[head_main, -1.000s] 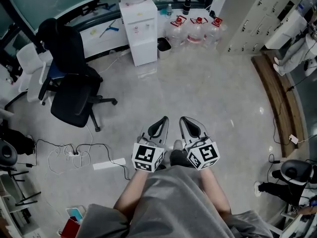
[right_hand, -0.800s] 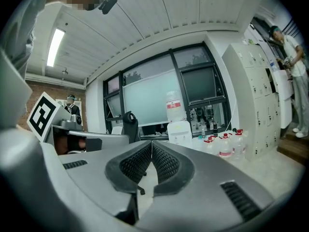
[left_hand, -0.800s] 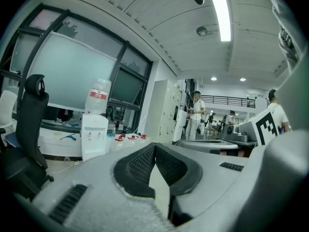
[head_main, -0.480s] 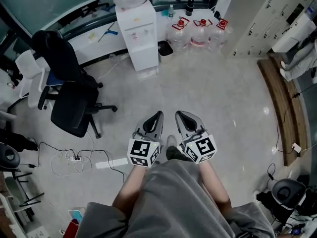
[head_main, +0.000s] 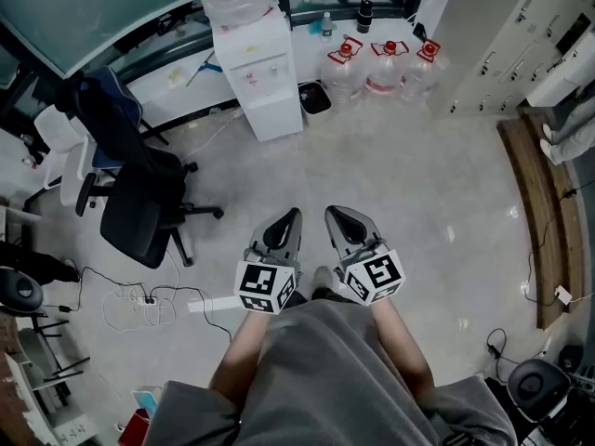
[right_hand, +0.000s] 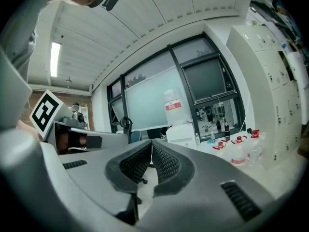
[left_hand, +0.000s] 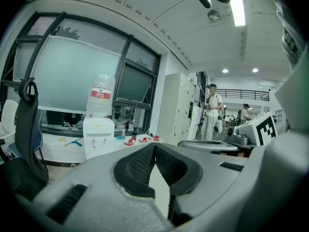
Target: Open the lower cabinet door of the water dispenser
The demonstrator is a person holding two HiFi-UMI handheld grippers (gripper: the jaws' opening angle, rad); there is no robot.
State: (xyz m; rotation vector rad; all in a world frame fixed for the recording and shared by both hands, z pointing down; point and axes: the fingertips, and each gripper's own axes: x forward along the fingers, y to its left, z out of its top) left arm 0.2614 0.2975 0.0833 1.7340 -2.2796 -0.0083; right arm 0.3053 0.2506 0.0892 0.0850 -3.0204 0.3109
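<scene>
A white water dispenser (head_main: 256, 68) with a clear bottle on top stands against the far wall; its lower cabinet door (head_main: 271, 114) is closed. It also shows far off as the dispenser (left_hand: 99, 137) in the left gripper view and the dispenser (right_hand: 181, 132) in the right gripper view. My left gripper (head_main: 290, 217) and right gripper (head_main: 335, 216) are held side by side over the floor, well short of the dispenser. Both are shut with nothing between their jaws.
A black office chair (head_main: 139, 203) stands left of the path. Three water jugs (head_main: 386, 63) and a small black bin (head_main: 314, 98) sit right of the dispenser. Cables and a power strip (head_main: 139, 295) lie on the floor at left. A wooden bench (head_main: 535, 203) runs along the right.
The dispenser, chair and jugs have grown nearer and shifted in the head view as I walk towards them. Both grippers keep side by side and stay shut.
</scene>
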